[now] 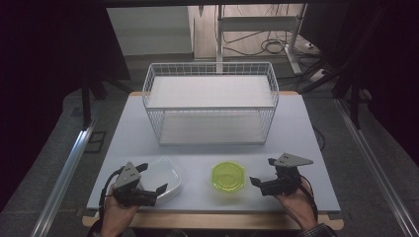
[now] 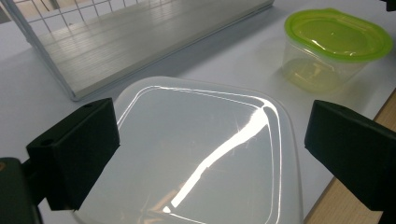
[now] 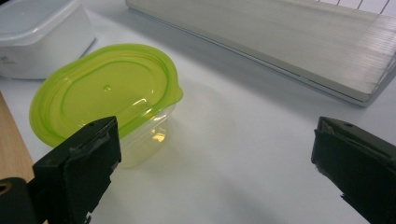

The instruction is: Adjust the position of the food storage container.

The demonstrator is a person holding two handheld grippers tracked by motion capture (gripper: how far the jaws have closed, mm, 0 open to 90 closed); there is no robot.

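Observation:
A translucent white square container [image 1: 165, 174] with its lid on sits at the table's front left. My left gripper [image 1: 154, 177] hovers at its near edge, open; in the left gripper view its two black jaws stand wide apart on either side of the container lid [image 2: 201, 154], with the gripper [image 2: 212, 128] not pressing on it. A clear tub with a lime-green lid [image 1: 228, 177] stands at front centre. My right gripper [image 1: 262, 171] is open just to the right of that tub [image 3: 107, 93], holding nothing, its midpoint [image 3: 217, 149] over bare table.
A white wire basket [image 1: 148, 86] with a slatted white floor stands on its side across the back middle of the white table [image 1: 296, 133], opening toward me. Its floor board [image 2: 140, 42] [image 3: 280, 37] lies just beyond both containers. The wooden front edge [image 3: 11, 154] is close.

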